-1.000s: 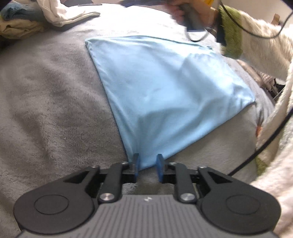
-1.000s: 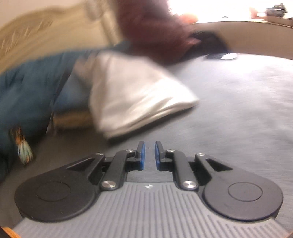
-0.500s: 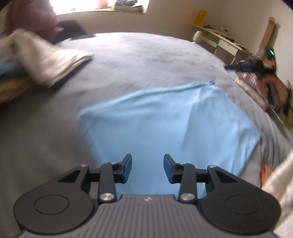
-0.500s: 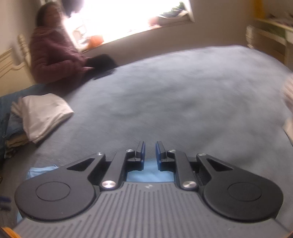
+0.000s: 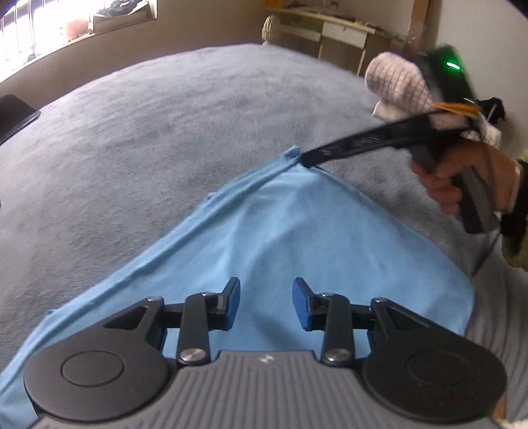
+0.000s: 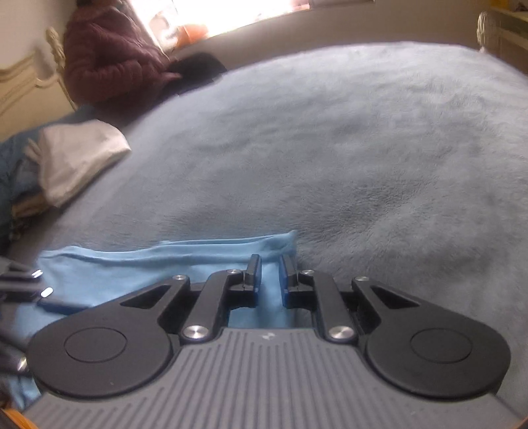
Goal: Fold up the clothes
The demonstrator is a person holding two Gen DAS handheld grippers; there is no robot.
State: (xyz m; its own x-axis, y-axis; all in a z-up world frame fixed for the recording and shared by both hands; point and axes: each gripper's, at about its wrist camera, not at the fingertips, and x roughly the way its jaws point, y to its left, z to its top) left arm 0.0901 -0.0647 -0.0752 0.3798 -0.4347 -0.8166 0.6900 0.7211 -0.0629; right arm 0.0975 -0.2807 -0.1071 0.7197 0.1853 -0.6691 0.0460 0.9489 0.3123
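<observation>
A light blue cloth (image 5: pixel 297 237) lies flat on the bed, with a raised fold along its left edge. My left gripper (image 5: pixel 266 303) hovers over the cloth's near part, open, with nothing between its blue pads. My right gripper (image 5: pixel 307 160), held by a hand (image 5: pixel 462 178), reaches in from the right, its tips at the cloth's far corner. In the right wrist view the right gripper (image 6: pixel 270 267) shows only a narrow slit between its pads, right over that corner of the cloth (image 6: pixel 132 267). No fabric is visibly pinched.
A grey fleece blanket (image 5: pixel 148 132) covers the whole bed. A stack of folded clothes (image 6: pixel 76 158) sits at the far left edge, beside a seated person in a maroon jacket (image 6: pixel 112 56). A desk (image 5: pixel 330 29) stands beyond the bed.
My left gripper let go of the cloth's corner, opened wider and swung across over the cloth. My right gripper swept from the clothes stack to the cloth's far corner, staying shut.
</observation>
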